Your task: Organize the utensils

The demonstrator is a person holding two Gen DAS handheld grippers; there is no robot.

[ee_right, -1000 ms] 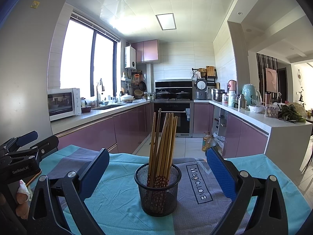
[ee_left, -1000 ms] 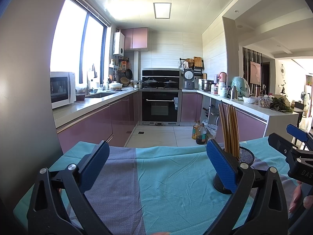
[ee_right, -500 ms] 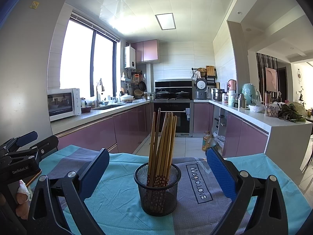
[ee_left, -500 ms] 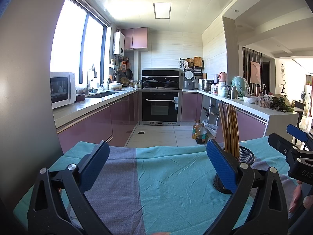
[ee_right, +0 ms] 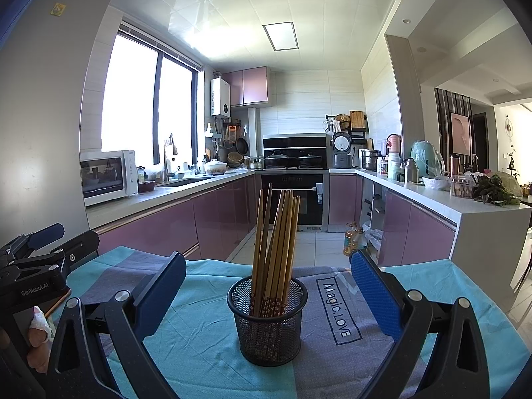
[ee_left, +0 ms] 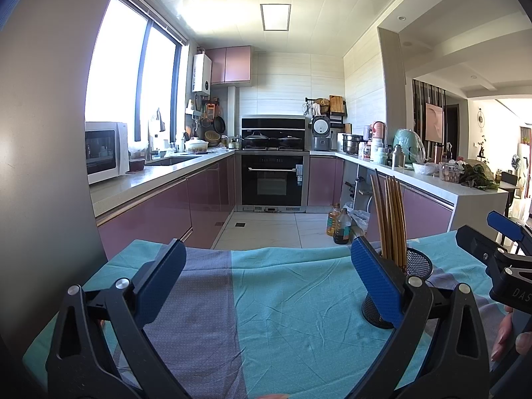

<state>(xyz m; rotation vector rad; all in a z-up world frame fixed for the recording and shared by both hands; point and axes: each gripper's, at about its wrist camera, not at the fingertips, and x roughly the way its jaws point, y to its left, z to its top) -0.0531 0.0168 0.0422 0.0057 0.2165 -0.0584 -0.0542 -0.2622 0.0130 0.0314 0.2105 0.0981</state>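
In the left wrist view, the left gripper [ee_left: 266,279] hangs low over the tabletop [ee_left: 299,299], which is covered by a turquoise and grey cloth [ee_left: 199,299]; its fingers [ee_left: 375,282] stand wide apart and hold nothing, and only bare cloth lies between them. The mesh holder [ee_left: 419,262] with the chopsticks [ee_left: 390,216] is off to the right, partly hidden behind the right finger, so this gripper is beside the holder and not aimed at it. I judge it is only waiting there. At the right edge one sees a part of the right gripper [ee_left: 505,252], near the holder. In the right wrist view, the right gripper [ee_right: 266,286] faces the holder [ee_right: 267,326] directly: the black mesh cup stands upright on the grey stripe of the cloth, just beside the printed words "Magic.LOVE" [ee_right: 337,309], and it appears between the two fingers [ee_right: 374,296], which are fully apart and touch nothing. The chopsticks [ee_right: 276,249] stand bundled in the cup with the patterned ends down, leaning a little to several sides; this seems to be the tidy place for them. No loose utensil is visible on the cloth, so the task looks nearly finished or not yet begun; I cannot tell which. The left gripper [ee_right: 36,266] shows at the left edge.
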